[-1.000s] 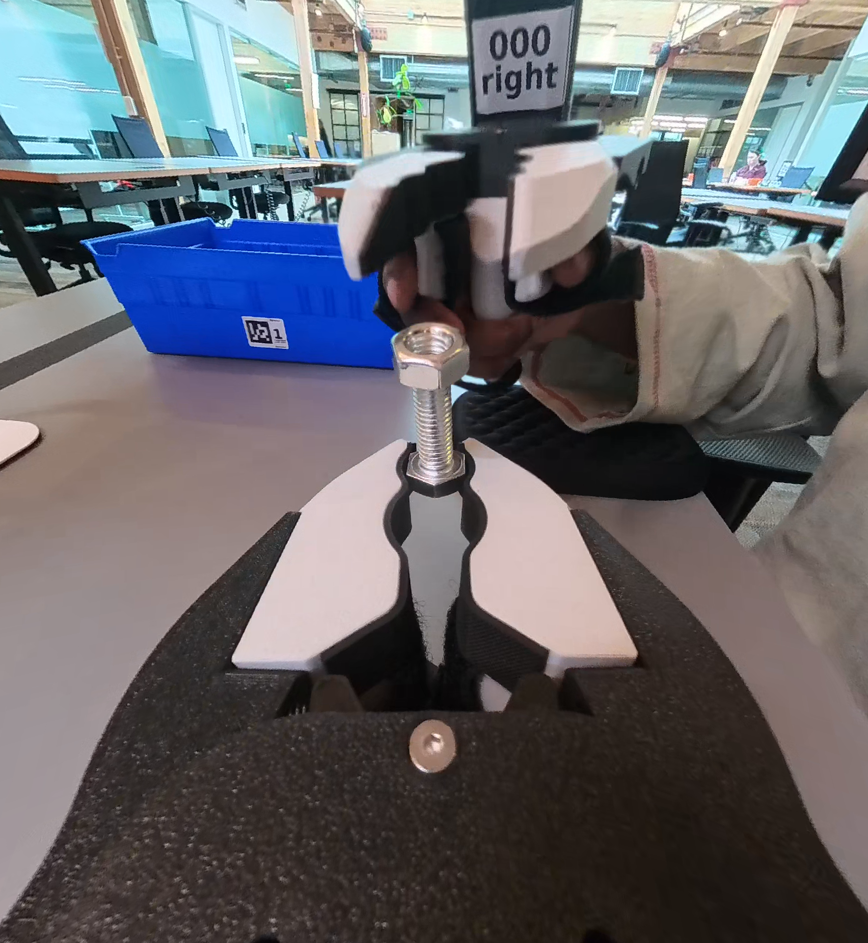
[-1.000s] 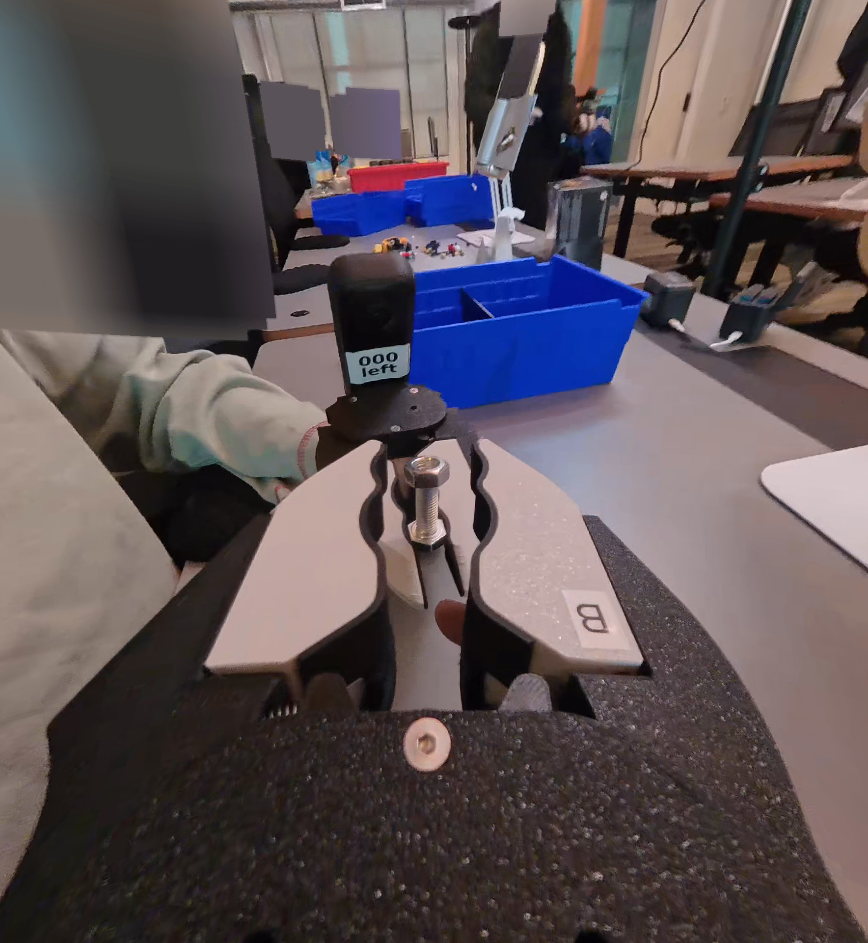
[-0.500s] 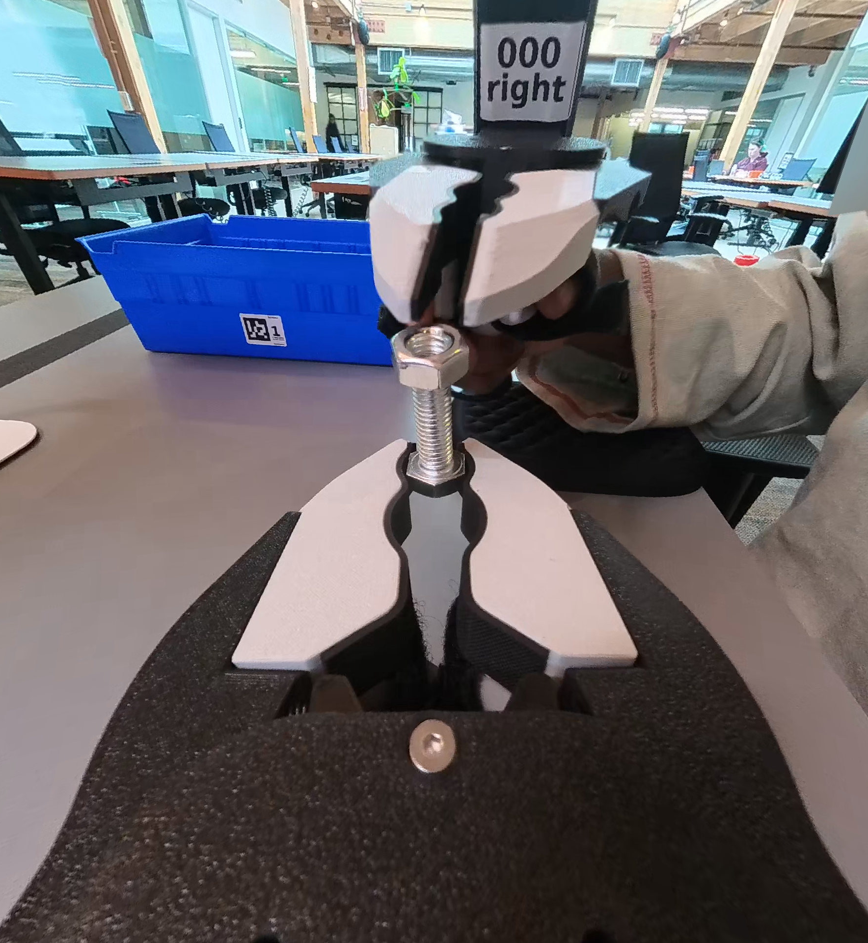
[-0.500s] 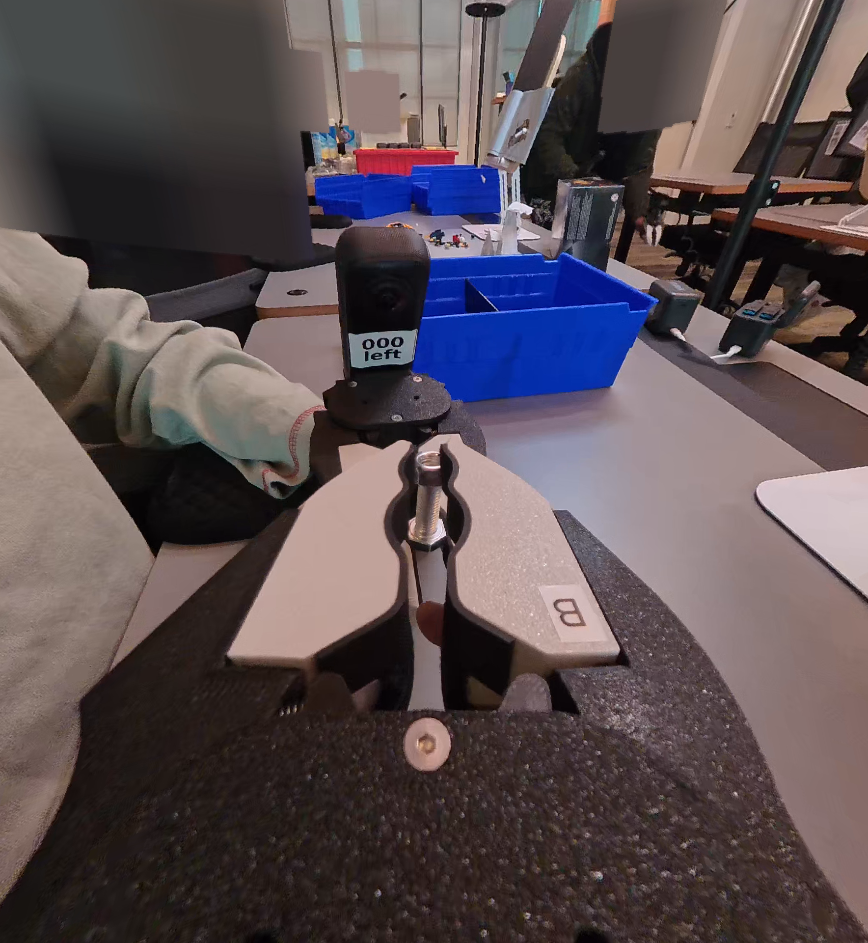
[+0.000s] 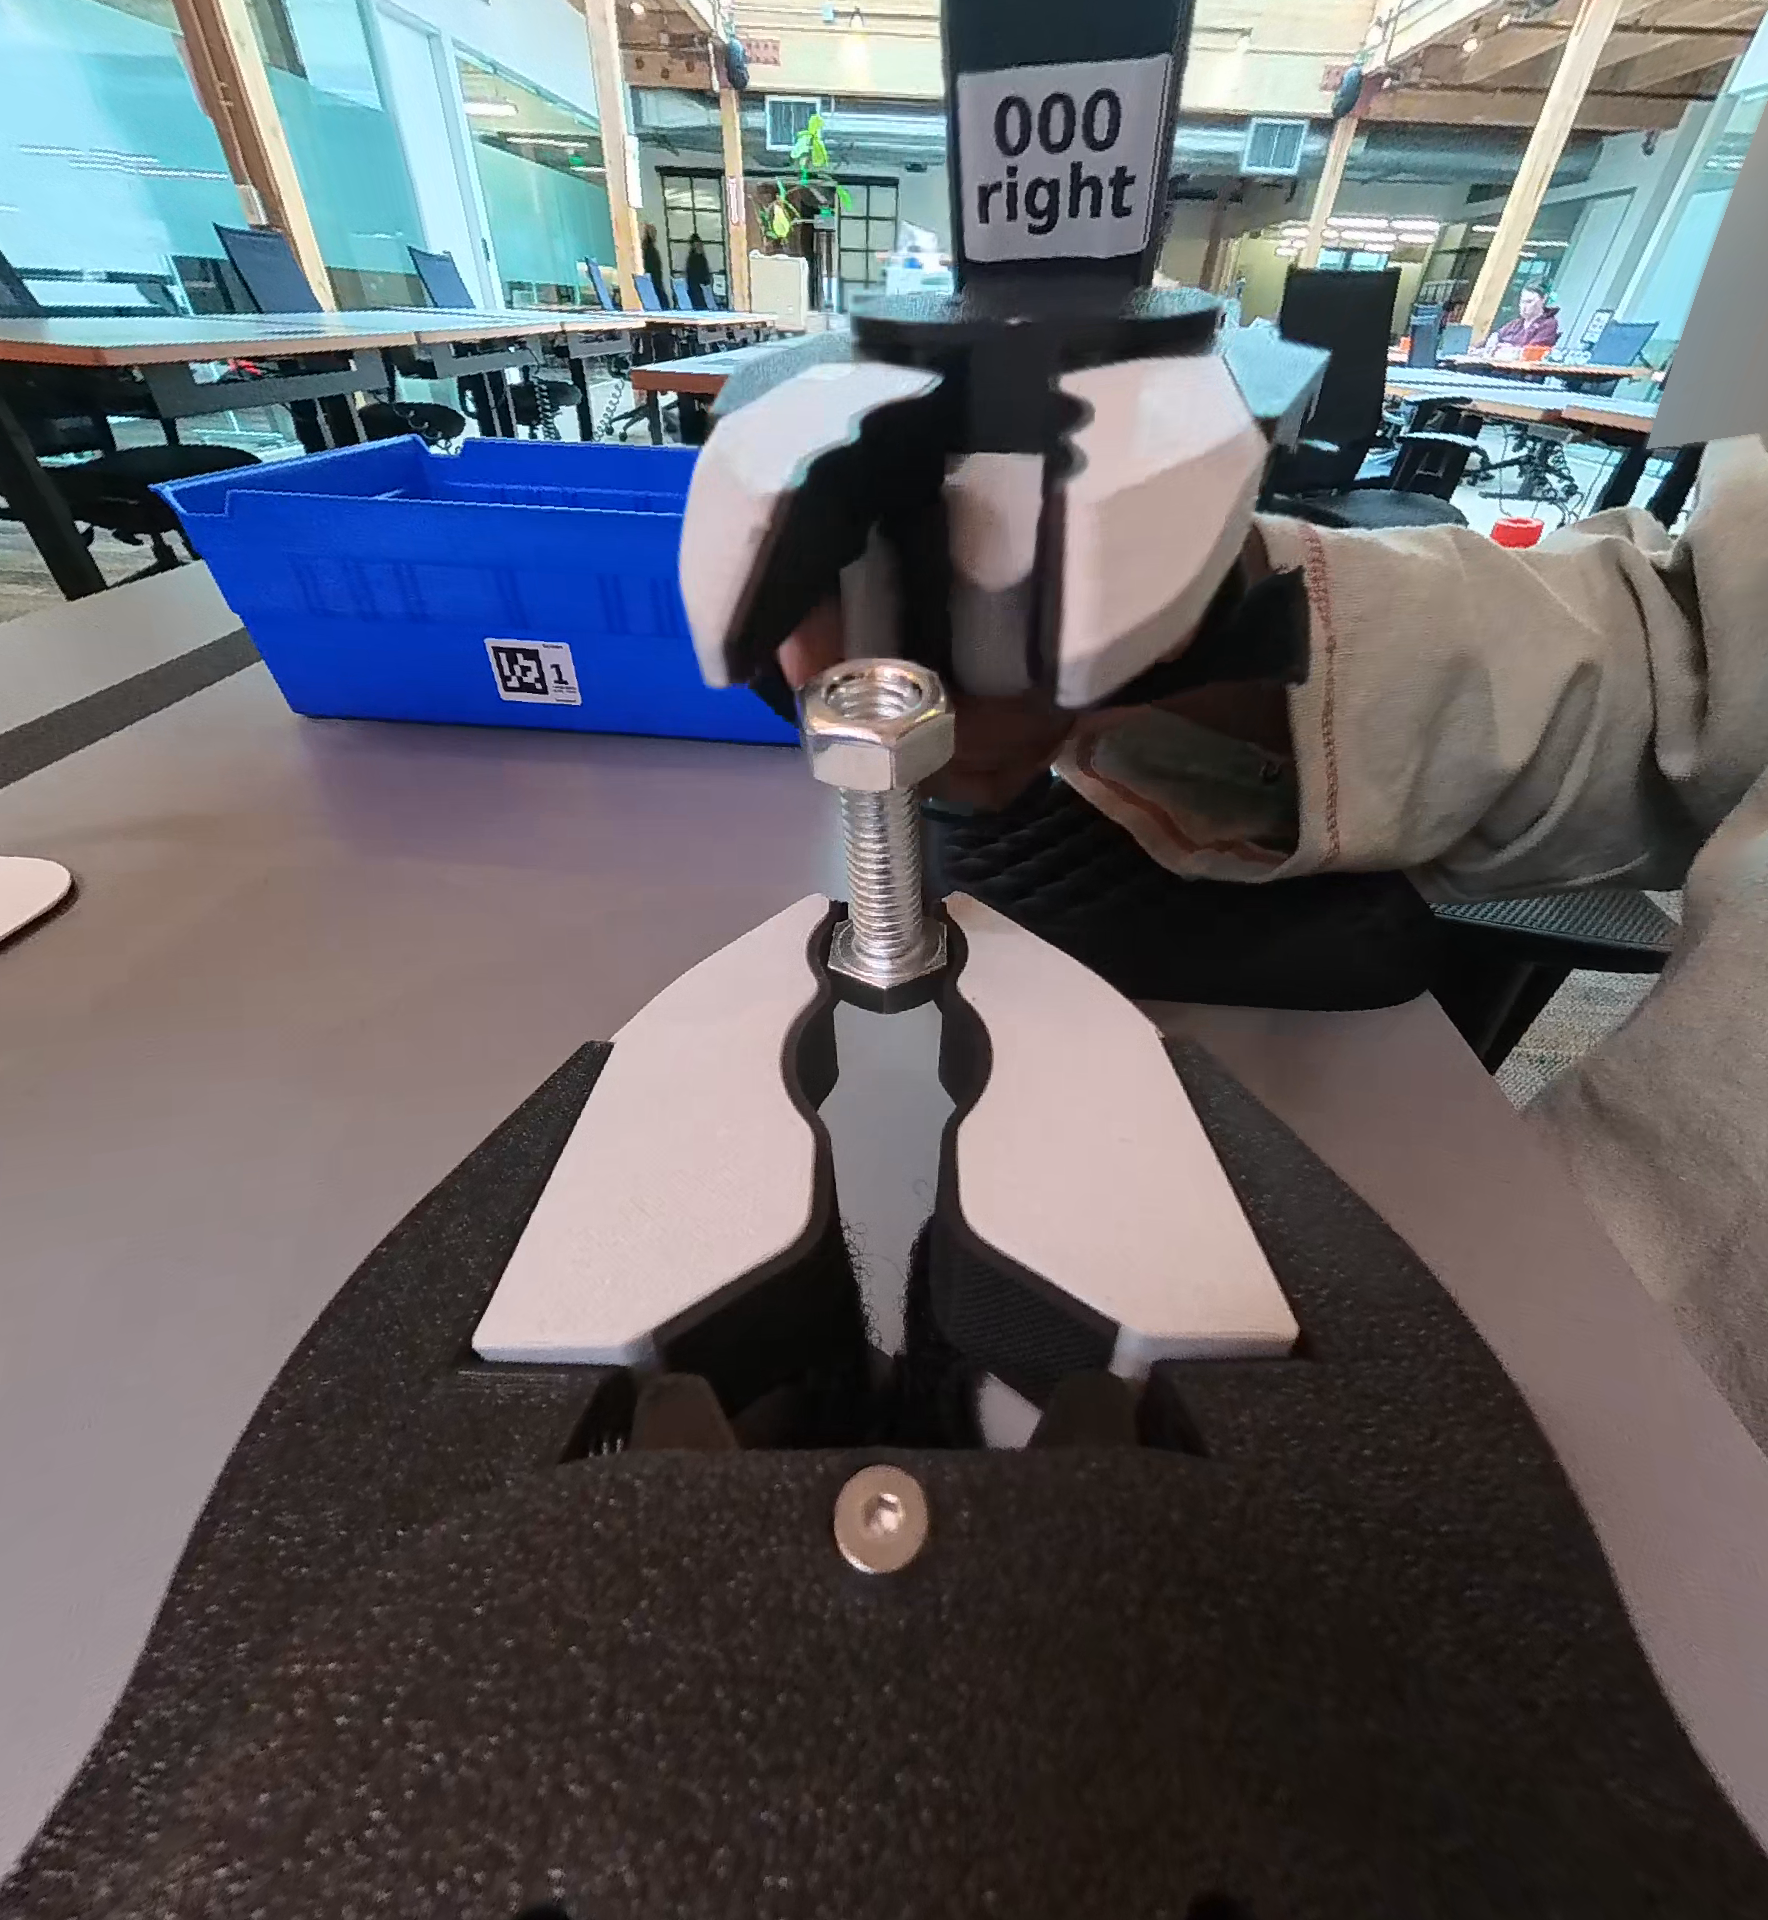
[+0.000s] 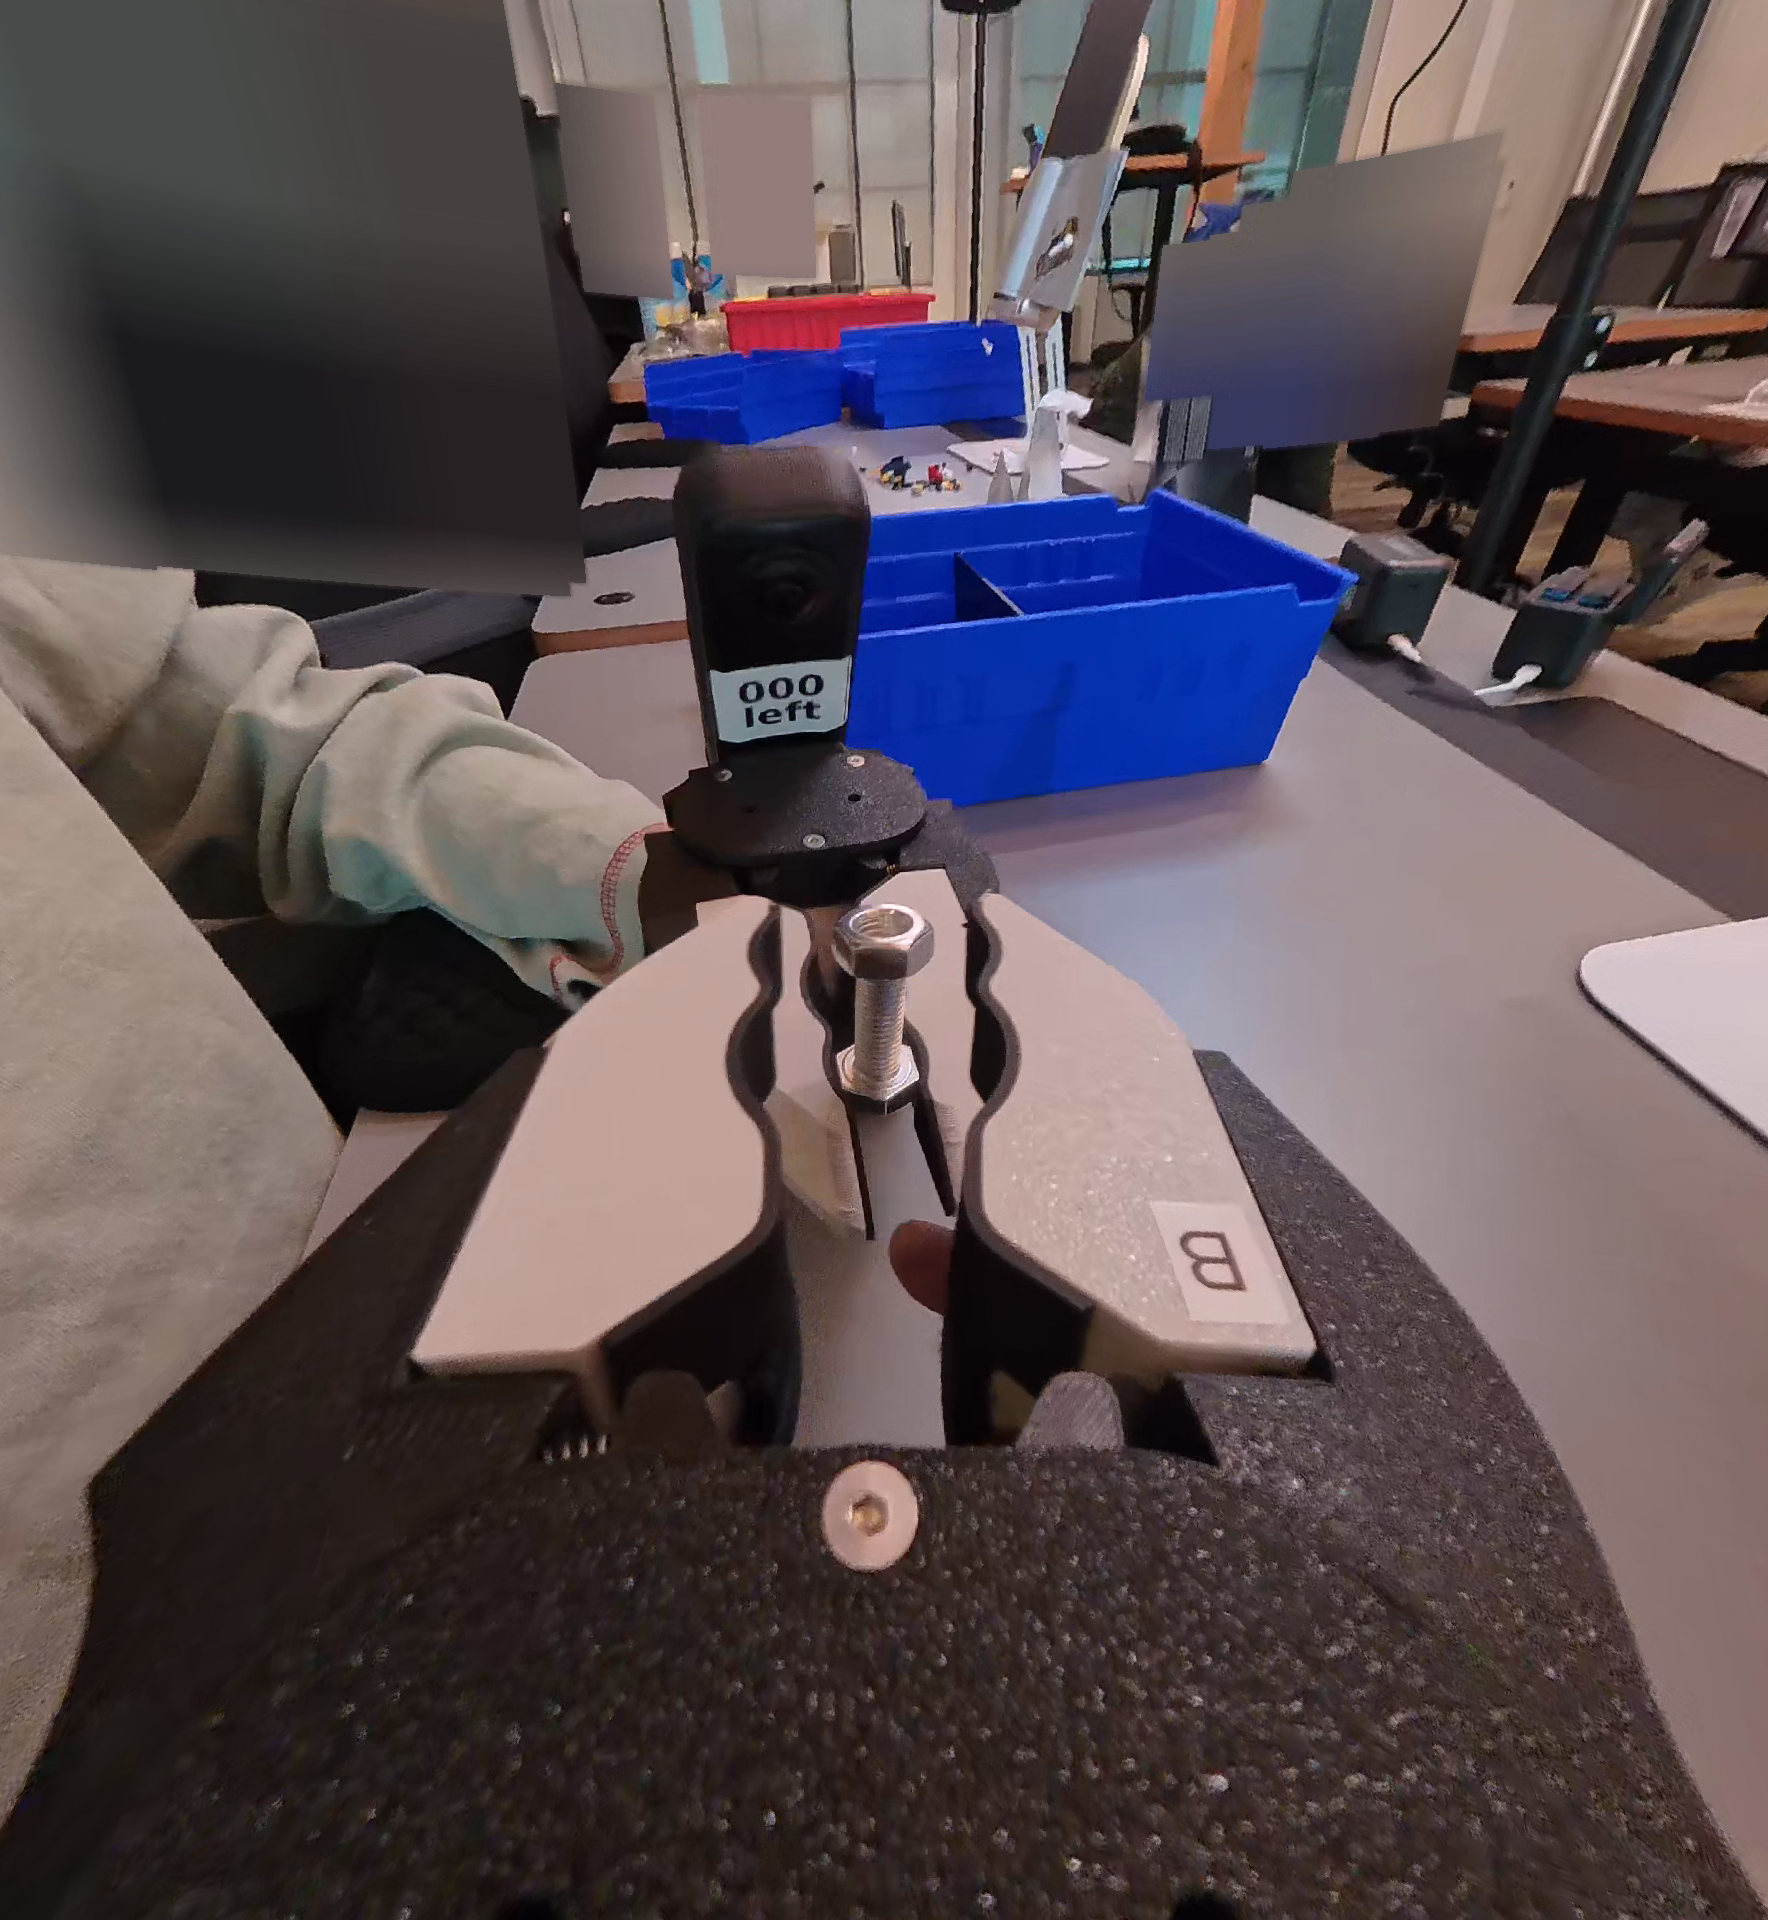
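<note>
Left gripper [image 5: 885, 935] clamped on head of upright bolt [image 5: 882, 873], nut [image 5: 877, 727] at its top, above grey tabletop [image 5: 340, 935]; right gripper [image 6: 875, 935] spread apart, straddling nut without contact; blue bin [image 5: 464, 592] behind.

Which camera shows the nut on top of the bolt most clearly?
The left wrist view: the nut is large, sharp and unobstructed atop the bolt clamped by the left gripper. The right wrist view shows the same nut smaller, between the right gripper's spread fingers, which do not touch it.
</note>
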The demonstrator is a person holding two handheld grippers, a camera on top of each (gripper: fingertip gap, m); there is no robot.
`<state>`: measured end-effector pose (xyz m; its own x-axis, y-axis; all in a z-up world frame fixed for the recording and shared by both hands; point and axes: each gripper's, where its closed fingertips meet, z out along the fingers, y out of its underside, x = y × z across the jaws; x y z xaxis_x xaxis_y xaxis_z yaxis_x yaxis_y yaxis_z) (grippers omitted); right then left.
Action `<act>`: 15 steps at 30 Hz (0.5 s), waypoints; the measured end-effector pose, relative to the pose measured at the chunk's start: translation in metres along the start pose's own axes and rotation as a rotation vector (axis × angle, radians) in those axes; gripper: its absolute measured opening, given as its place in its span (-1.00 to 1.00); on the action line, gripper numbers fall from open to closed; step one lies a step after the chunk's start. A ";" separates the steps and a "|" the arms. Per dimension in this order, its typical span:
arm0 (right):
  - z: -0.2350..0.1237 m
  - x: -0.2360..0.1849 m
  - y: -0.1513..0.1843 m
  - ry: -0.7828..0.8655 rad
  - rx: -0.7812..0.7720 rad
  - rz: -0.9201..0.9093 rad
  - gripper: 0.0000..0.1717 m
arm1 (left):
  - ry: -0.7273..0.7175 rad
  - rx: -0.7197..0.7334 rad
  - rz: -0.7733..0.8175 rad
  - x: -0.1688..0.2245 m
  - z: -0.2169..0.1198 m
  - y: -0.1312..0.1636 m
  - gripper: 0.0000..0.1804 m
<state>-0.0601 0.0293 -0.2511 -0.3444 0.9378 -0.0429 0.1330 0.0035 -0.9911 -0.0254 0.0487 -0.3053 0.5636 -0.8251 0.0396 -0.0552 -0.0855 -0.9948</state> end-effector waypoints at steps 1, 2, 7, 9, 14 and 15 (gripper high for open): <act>0.002 -0.001 0.002 -0.003 -0.014 0.001 -0.59 | 0.000 -0.002 0.001 0.000 0.000 0.000 -0.84; 0.003 -0.001 0.004 -0.004 -0.021 -0.002 -0.59 | -0.001 -0.003 0.001 0.000 0.000 0.000 -0.84; -0.002 -0.003 0.003 0.007 -0.002 -0.010 -0.71 | -0.006 0.003 -0.005 -0.001 0.000 0.000 -0.84; -0.005 -0.004 0.002 0.009 0.010 -0.006 -0.76 | -0.006 0.000 -0.005 -0.001 0.000 0.000 -0.84; -0.008 0.000 0.006 0.037 0.008 0.013 -0.70 | -0.007 -0.002 -0.008 -0.002 0.000 0.000 -0.84; -0.007 0.001 0.006 0.039 0.008 0.009 -0.70 | -0.008 -0.002 -0.007 -0.002 0.000 0.000 -0.84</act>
<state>-0.0528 0.0324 -0.2562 -0.3070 0.9505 -0.0470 0.1279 -0.0078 -0.9918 -0.0262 0.0500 -0.3056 0.5708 -0.8198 0.0462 -0.0524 -0.0926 -0.9943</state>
